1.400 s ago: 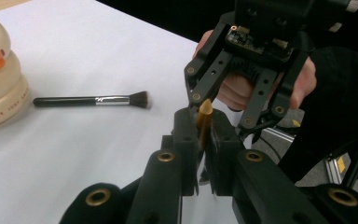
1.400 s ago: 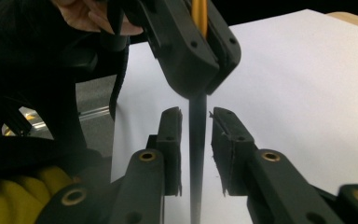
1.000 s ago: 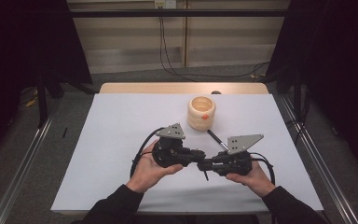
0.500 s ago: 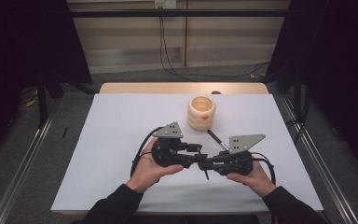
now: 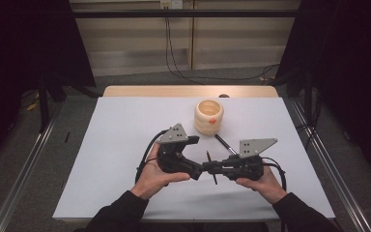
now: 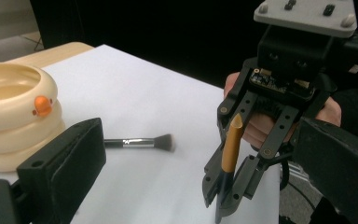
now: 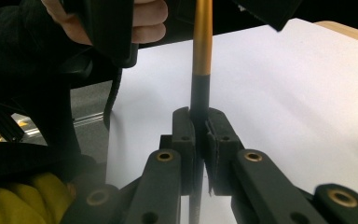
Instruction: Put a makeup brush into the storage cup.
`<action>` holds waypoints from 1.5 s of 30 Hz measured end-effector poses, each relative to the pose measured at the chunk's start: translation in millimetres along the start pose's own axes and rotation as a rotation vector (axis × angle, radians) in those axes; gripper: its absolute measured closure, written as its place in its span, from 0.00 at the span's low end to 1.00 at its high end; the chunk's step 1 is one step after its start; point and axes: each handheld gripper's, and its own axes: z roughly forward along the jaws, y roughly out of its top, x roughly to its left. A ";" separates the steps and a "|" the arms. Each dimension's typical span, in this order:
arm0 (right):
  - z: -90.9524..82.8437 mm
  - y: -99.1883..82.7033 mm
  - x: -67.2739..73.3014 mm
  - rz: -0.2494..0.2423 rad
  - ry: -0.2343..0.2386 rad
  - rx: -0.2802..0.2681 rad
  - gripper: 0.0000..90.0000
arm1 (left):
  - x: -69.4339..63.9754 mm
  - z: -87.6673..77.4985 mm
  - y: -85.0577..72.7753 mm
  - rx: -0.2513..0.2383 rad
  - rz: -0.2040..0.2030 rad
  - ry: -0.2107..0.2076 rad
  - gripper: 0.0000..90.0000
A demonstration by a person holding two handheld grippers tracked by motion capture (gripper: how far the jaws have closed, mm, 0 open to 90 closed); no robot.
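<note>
Nearest the person, the right gripper (image 5: 212,167) is clenching a slim brush with a gold-and-black handle (image 6: 231,148) upright between its jaws, while the left gripper (image 5: 199,170), jaws spread wide, is facing it just beside. Farther out on the white table cover (image 5: 125,121), a black-handled makeup brush (image 6: 142,142) is lying flat near a cream ringed wooden pot with an orange knob (image 5: 208,116).

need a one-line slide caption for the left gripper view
Right gripper shut on a gold-and-black pencil-like stick, near a makeup brush lying on the white table beside a ringed cream holder.
</note>
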 end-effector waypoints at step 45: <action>-11.1 -1.1 -7.6 0.027 -0.096 -0.044 0.93 | 17.2 -71.3 -67.2 -0.108 -0.014 0.317 0.01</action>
